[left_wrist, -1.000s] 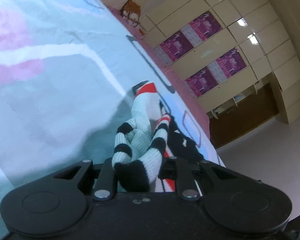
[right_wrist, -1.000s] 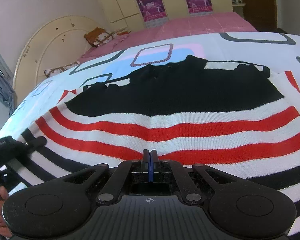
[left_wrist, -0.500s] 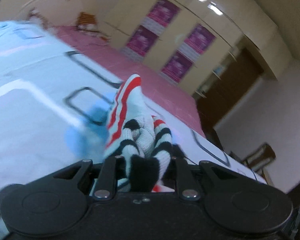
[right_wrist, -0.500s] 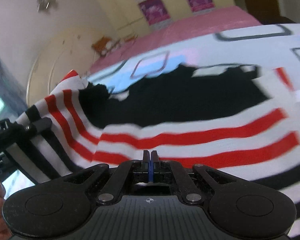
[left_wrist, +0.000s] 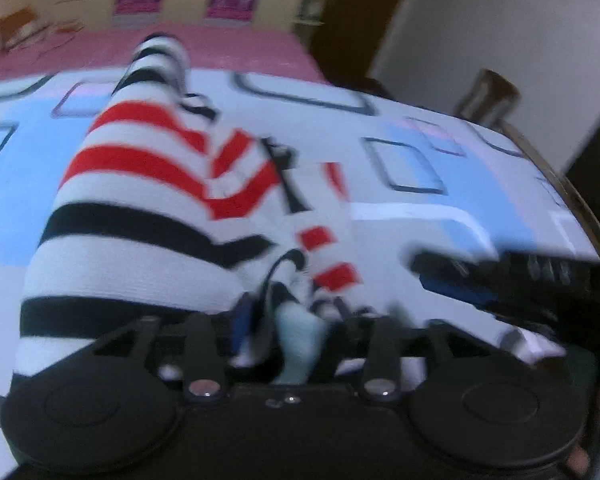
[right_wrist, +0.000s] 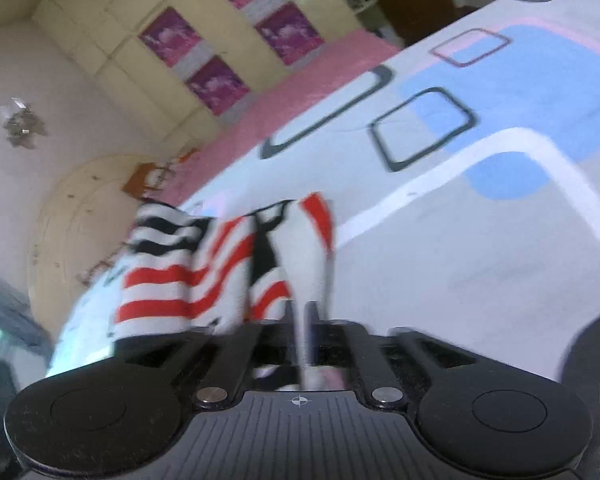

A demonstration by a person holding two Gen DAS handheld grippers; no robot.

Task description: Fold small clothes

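Both grippers are lifting the striped sweater point(left_wrist: 140, 208) off the bed point(right_wrist: 480, 240), left gripper point(left_wrist: 288, 320) and right gripper point(right_wrist: 304, 320) jaws each pinching knit. Next, probably laying it flat, smoothing before creasing.

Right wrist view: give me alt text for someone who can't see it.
The right gripper pinches a striped sweater, red, white and black, lifted above a patterned bedsheet. Behind are a cream wardrobe and headboard; the image is motion-blurred.

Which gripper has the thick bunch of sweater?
The left gripper: a fat wad of the striped sweater fills it. The right gripper pinches only a thin edge.
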